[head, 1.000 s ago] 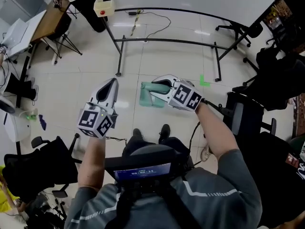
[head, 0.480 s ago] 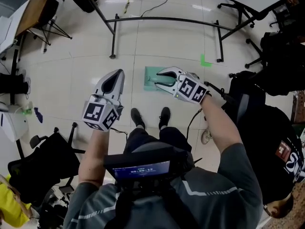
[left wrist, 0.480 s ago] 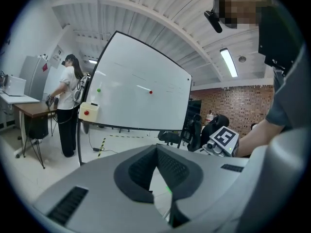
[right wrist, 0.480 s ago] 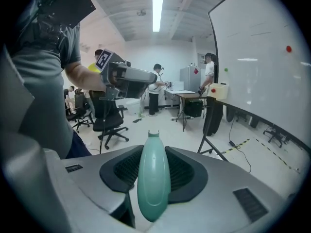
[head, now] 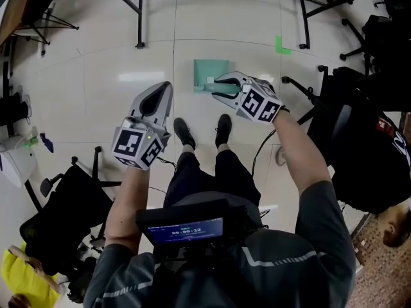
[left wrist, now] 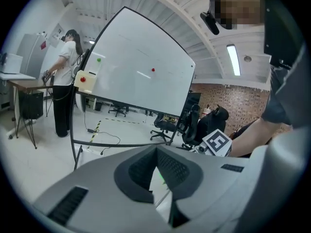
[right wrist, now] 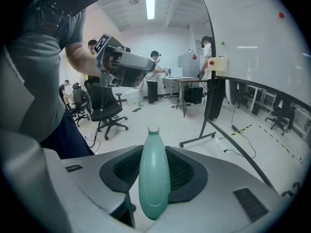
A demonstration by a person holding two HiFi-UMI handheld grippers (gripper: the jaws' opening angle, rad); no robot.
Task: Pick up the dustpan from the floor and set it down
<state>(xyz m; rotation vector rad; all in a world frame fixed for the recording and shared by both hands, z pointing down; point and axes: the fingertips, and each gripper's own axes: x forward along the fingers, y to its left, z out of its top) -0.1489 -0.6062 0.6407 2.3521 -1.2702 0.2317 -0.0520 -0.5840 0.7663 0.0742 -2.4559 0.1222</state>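
- Plainly, the right gripper [head: 219, 87] is clamped on the handle [right wrist: 154, 178] of the dustpan [head: 209, 73]. In the right gripper view the pale green handle stands upright between the two dark pads, which press on it from both sides.
- In the head view the dustpan shows as a teal square over the pale floor tiles [head: 96, 76], just ahead of the person's two dark shoes [head: 183, 133]. Its handle runs back toward the person and into the right gripper.
- Whether the pan rests on the tiles or hangs just above them cannot be told.
- The left gripper [head: 162, 92] holds nothing. In the left gripper view its jaws are brought together, with only a thin sliver of floor showing under the pads.
- It hovers to the left of the dustpan, apart from it, and points roughly the same way as the right one.
- A green tape mark [head: 281, 44] lies on the floor to the right of the pan, near a foot of the whiteboard stand [head: 302, 18].
- A black office chair [head: 61, 204] stands at the person's left.
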